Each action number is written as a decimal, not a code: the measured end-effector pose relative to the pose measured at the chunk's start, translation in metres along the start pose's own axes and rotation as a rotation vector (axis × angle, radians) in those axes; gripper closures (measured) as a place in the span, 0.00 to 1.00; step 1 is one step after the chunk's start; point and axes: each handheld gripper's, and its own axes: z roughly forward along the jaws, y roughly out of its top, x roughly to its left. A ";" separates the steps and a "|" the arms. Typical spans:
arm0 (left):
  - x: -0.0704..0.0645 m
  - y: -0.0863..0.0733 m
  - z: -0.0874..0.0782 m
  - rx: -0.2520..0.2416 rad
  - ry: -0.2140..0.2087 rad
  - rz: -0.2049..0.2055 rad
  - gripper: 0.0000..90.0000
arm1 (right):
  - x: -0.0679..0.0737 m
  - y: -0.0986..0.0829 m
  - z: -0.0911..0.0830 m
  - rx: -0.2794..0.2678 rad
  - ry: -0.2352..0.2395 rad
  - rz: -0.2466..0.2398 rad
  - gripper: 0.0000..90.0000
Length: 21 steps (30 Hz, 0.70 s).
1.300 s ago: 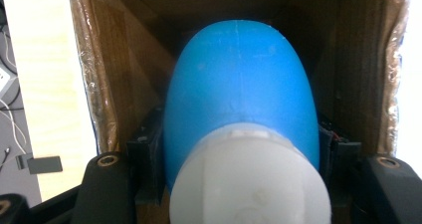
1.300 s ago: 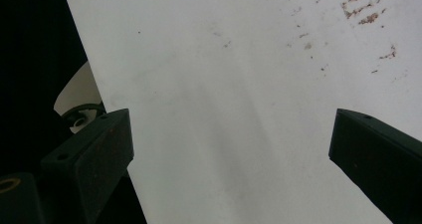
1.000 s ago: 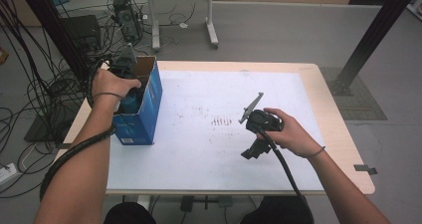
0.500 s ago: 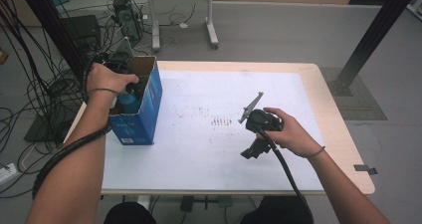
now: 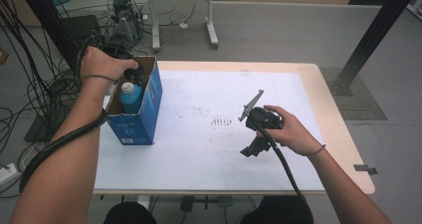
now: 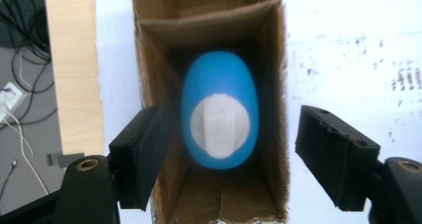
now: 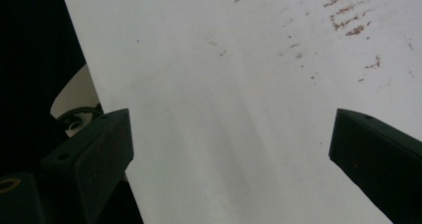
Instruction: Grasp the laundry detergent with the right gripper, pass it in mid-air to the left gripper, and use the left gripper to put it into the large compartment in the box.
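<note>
Here the blue bottle (image 6: 219, 112) stands upright inside the open cardboard box (image 5: 149, 102) at the desk's (image 5: 199, 154) left edge; the left hand-held gripper (image 6: 226, 149) is held above it, jaws wide and empty. Next, a straight descent is called for, closing on the white cap (image 6: 219, 125), while the right hand-held gripper (image 7: 229, 154) is kept wide, idle over the desk

- A grey floor (image 5: 278, 30) is seen beyond the wood-edged tabletop (image 5: 318, 84).
- Black cables (image 5: 30, 74) are piled at left.
- A second table's white legs (image 5: 211, 20) are seen behind.
</note>
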 end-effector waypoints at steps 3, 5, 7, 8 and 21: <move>-0.004 0.003 -0.012 -0.015 -0.006 0.009 0.29 | 0.000 0.000 0.001 0.004 0.003 -0.002 0.04; -0.007 0.005 -0.019 -0.027 -0.006 0.018 0.26 | 0.000 0.001 0.002 0.005 0.004 -0.003 0.04; -0.011 0.007 -0.024 -0.046 -0.008 0.024 0.20 | 0.000 0.001 0.002 0.009 0.006 0.001 0.04; -0.014 0.007 -0.026 -0.052 -0.009 0.029 0.19 | 0.000 0.001 0.002 0.009 0.006 0.003 0.04; -0.050 0.019 -0.027 -0.084 -0.077 0.072 0.08 | -0.001 0.000 0.003 0.015 0.012 0.010 0.04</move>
